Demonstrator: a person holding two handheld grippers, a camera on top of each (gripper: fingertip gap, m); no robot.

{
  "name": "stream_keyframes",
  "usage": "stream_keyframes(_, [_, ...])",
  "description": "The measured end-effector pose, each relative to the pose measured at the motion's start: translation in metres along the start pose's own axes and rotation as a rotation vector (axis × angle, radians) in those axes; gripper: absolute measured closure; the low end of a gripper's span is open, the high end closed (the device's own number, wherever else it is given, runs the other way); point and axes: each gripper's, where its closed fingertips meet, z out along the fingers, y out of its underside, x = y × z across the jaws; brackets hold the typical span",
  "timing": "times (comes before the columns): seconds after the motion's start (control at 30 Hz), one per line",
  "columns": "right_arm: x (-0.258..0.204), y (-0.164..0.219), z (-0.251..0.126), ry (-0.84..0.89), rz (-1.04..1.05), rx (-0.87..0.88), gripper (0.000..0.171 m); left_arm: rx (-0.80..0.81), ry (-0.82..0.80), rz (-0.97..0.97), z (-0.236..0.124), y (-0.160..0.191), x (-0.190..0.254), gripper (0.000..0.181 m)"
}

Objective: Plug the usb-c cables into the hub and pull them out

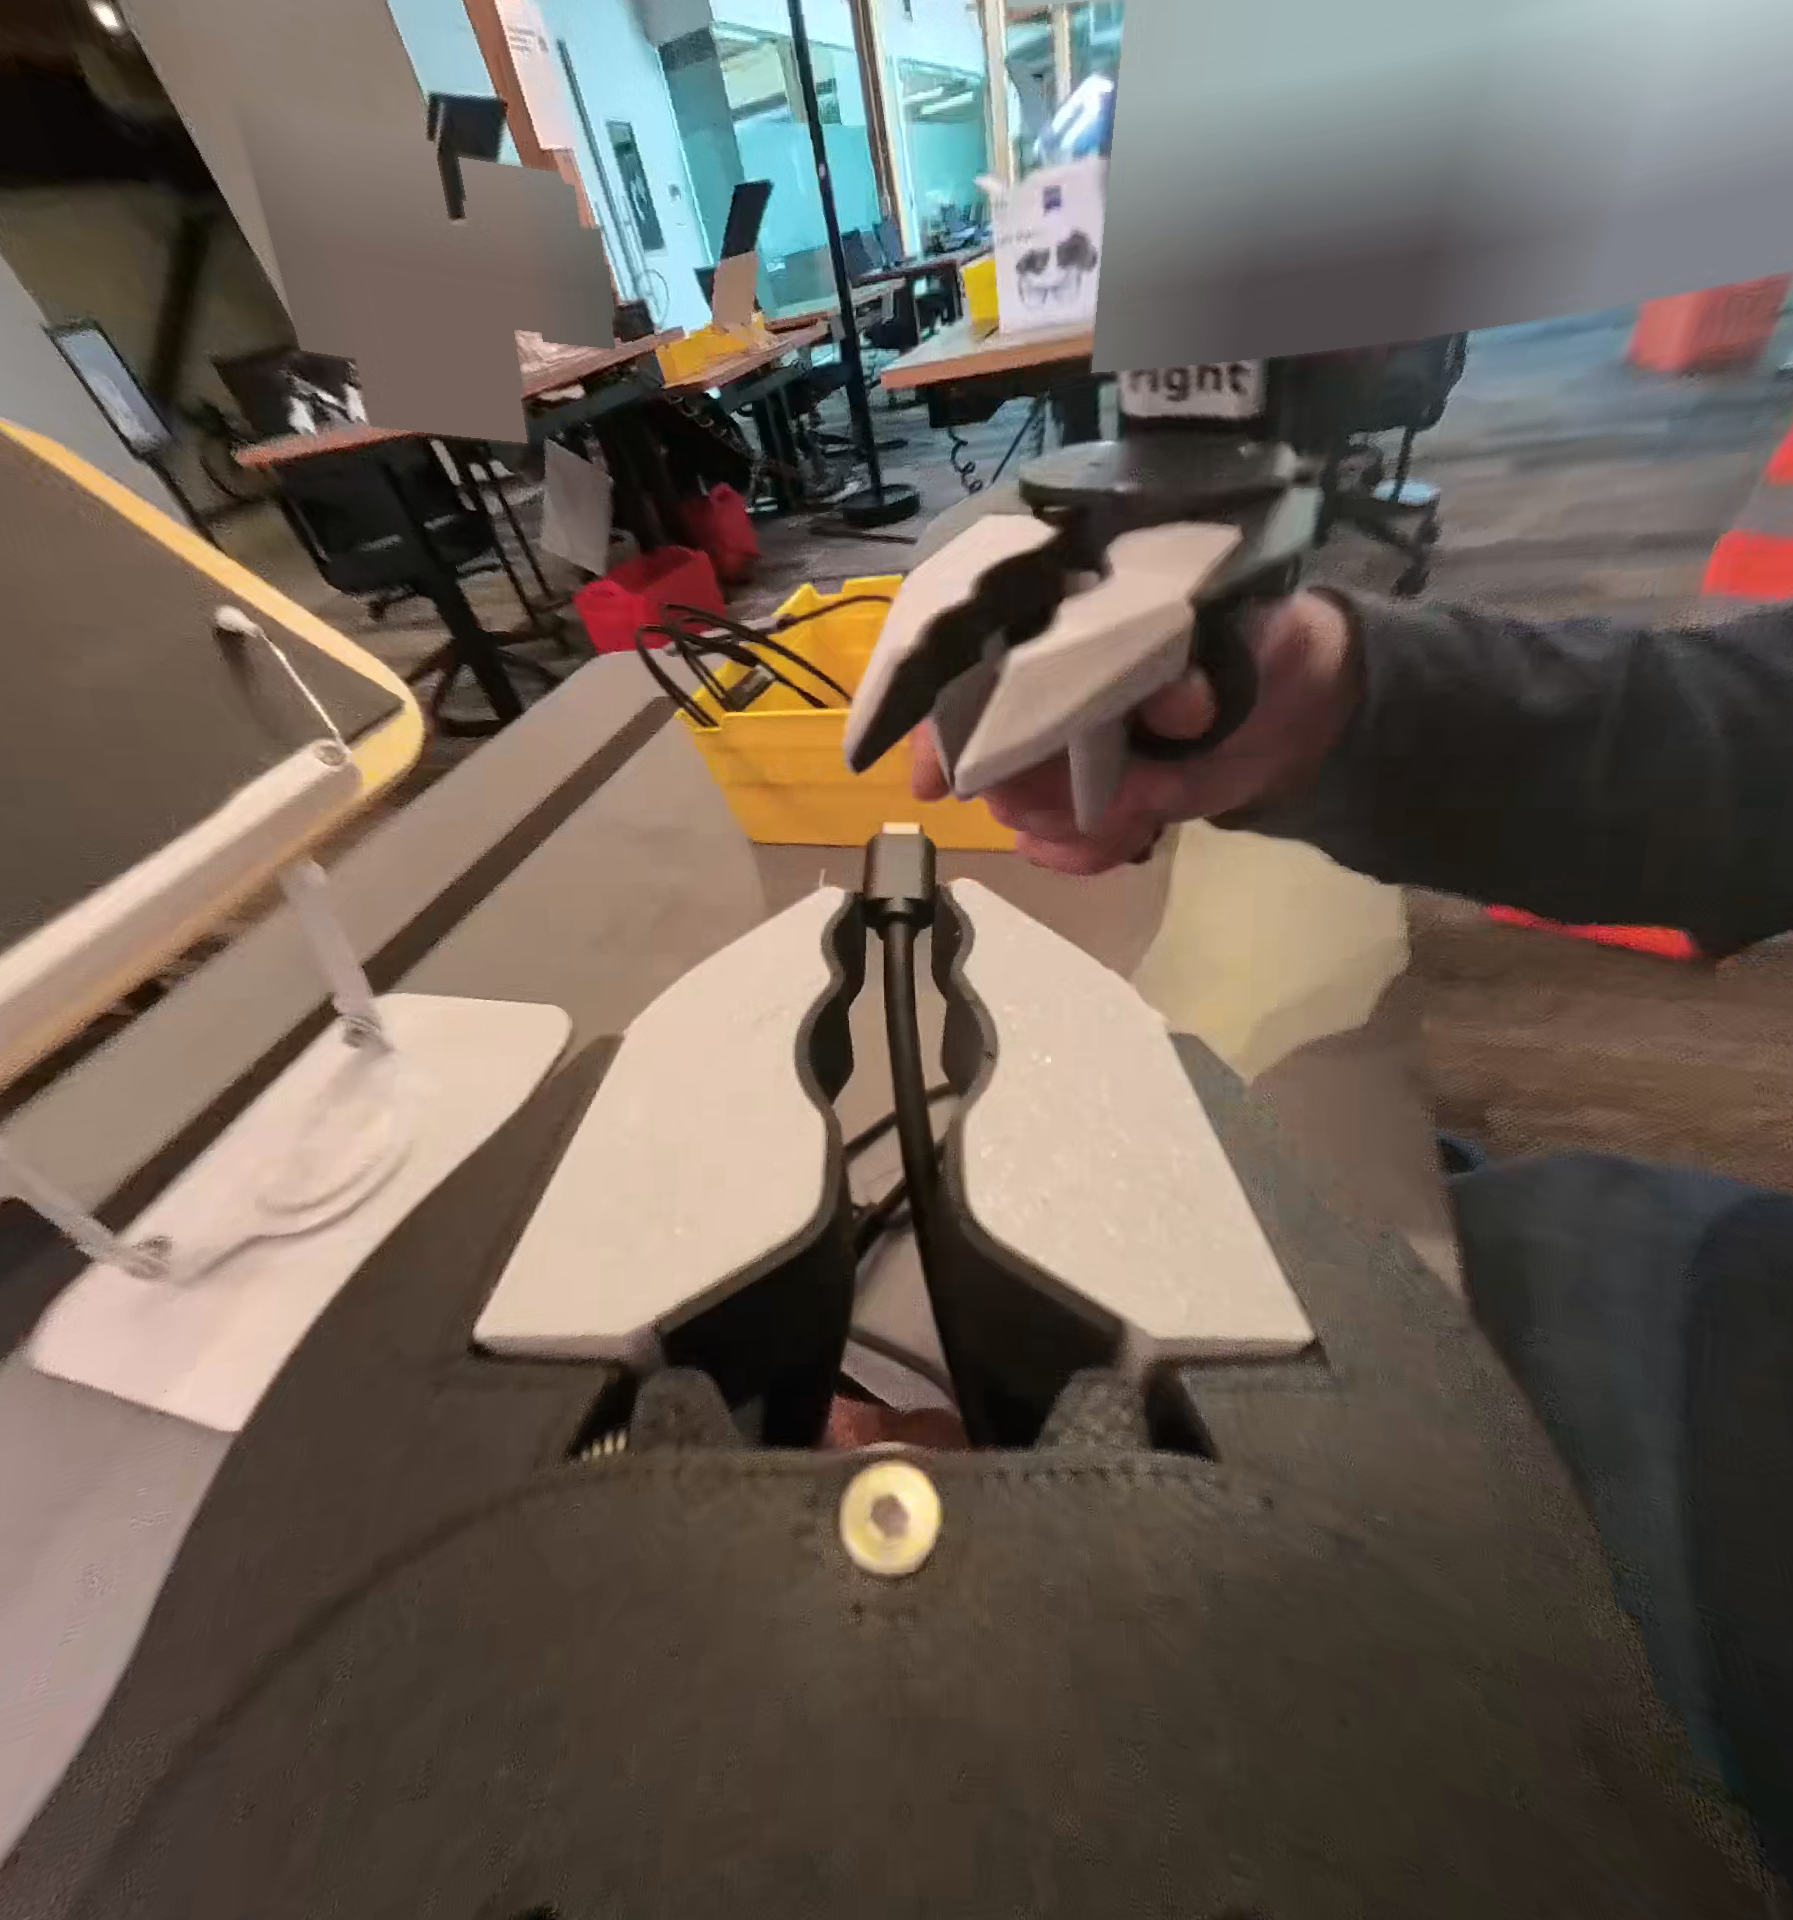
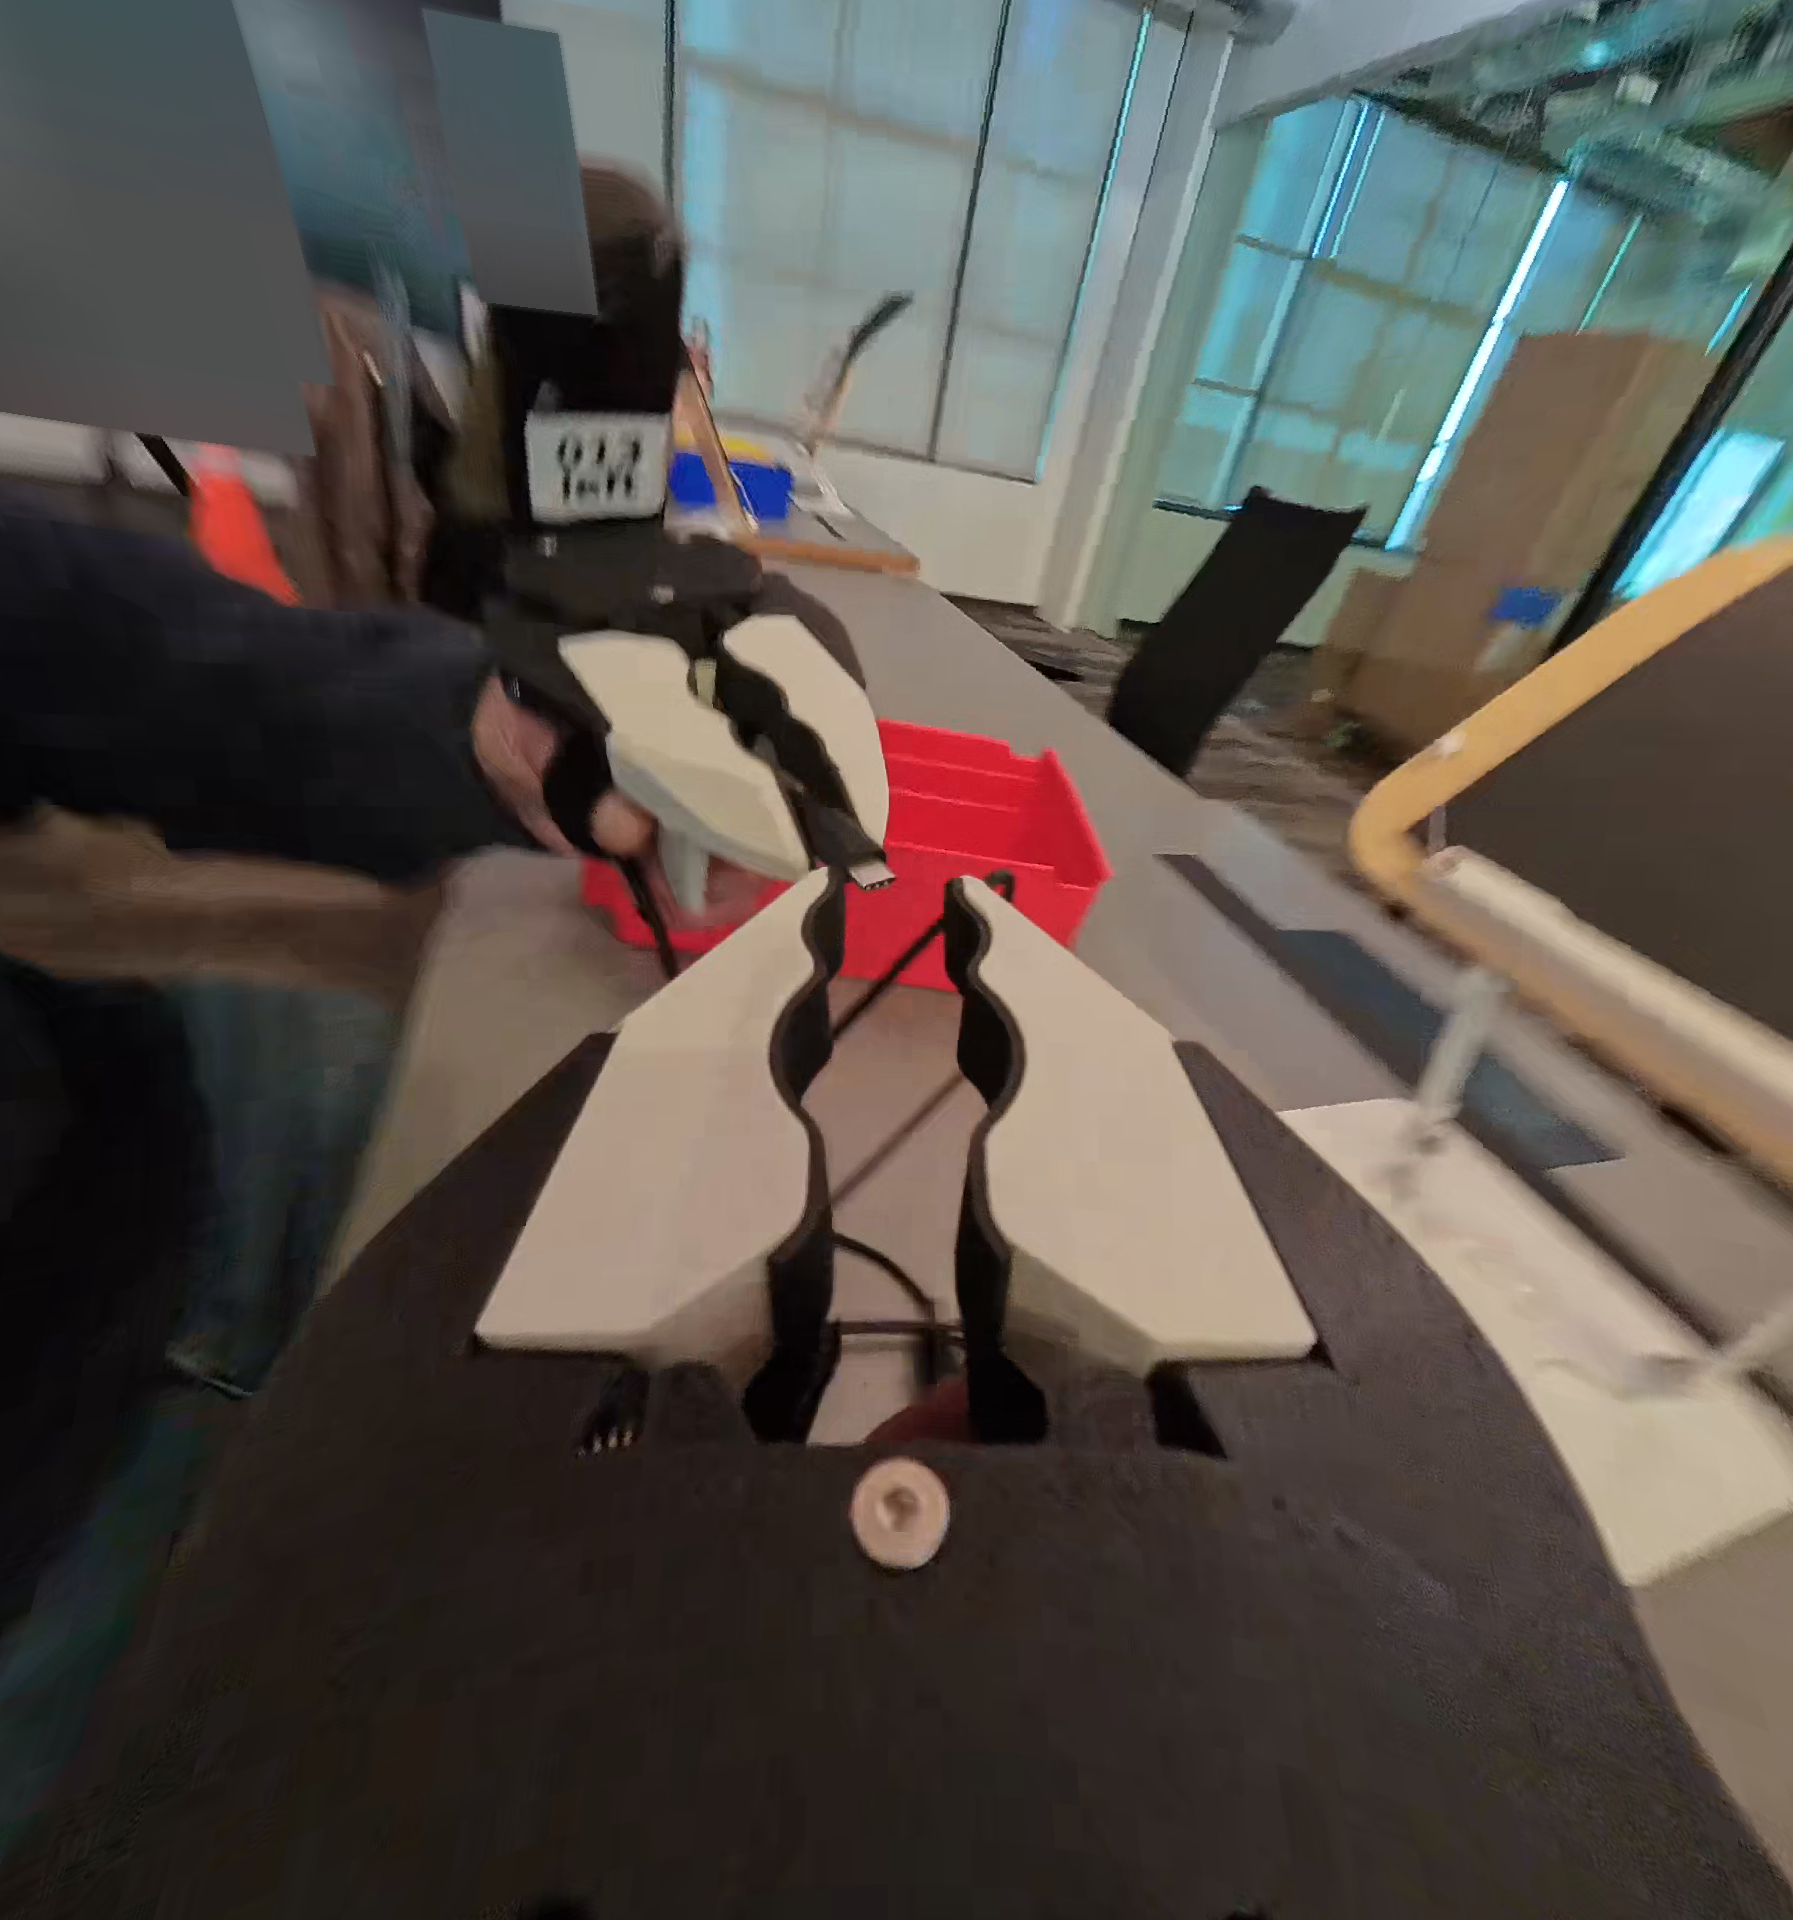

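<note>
I'm clamping my left gripper (image 1: 897, 894) on the cable (image 1: 907, 1049) just behind its plug (image 1: 900, 854), tip poking forward, presumably for insertion. My right gripper (image 2: 897, 894) is hanging apart and empty, facing the plug. The hub isn't showing.

A bin (image 1: 819, 769) holding cables (image 1: 726, 649) sits on the table (image 1: 601, 831), beyond the left gripper (image 1: 897, 904).
</note>
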Motion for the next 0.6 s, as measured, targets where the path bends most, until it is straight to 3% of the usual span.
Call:
stream_keyframes(0.13, [-0.002, 0.001, 0.005, 0.133, -0.452, -0.129, 0.15, -0.021, 0.078, -0.184, 0.003, 0.0, 0.001, 0.169])
stream_keyframes(0.27, [-0.005, 0.006, 0.01, 0.247, -0.887, -0.259, 0.161, -0.006, 0.123, -0.325, 0.002, -0.003, -0.002, 0.169])
stream_keyframes(0.47, [-0.007, 0.008, 0.016, 0.305, -1.165, -0.311, 0.162, -0.034, 0.199, -0.42, 0.005, -0.002, 0.005, 0.169])
stream_keyframes(0.6, [-0.005, 0.006, 0.016, 0.332, -1.155, -0.32, 0.167, -0.018, 0.207, -0.459, 0.006, -0.004, 0.006, 0.169])
